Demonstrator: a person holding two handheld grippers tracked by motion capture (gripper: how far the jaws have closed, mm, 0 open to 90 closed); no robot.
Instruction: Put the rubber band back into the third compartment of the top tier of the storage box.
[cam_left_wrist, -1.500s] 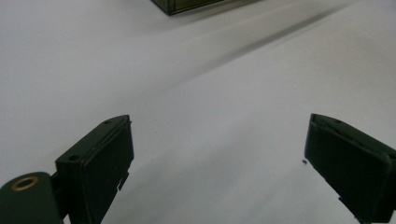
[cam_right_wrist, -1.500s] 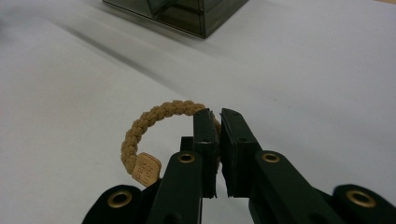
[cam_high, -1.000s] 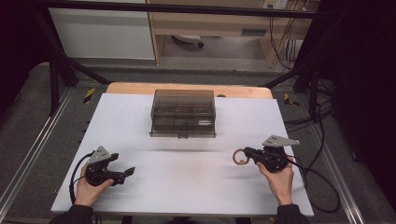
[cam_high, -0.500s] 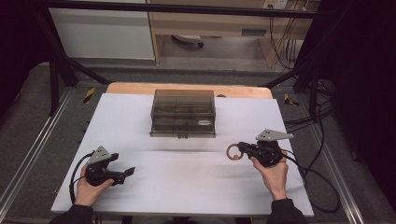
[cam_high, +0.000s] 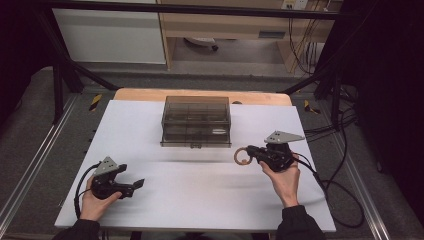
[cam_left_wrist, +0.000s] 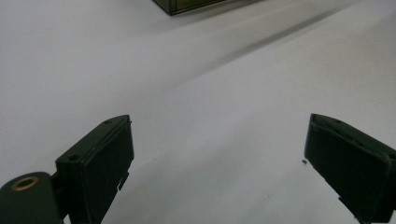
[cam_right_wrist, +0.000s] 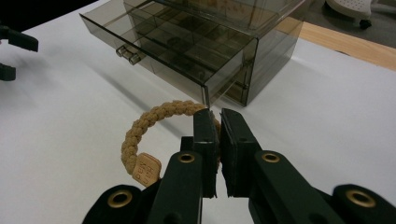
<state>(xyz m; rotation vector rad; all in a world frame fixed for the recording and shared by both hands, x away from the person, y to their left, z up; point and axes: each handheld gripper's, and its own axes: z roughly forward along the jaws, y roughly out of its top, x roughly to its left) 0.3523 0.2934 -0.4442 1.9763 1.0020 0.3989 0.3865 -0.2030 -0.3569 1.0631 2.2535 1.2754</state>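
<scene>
The right gripper has its jaws pinching a tan braided cord bracelet with a small leather tag, held off the white table at about four o'clock from the smoky transparent plastic drawer box. The box's top drawer looks slid out, so carry the bracelet in level toward ten o'clock, above the drawer's front lip, and let go only over one compartment. The left gripper rests with jaws spread, free to steady the box.
</scene>
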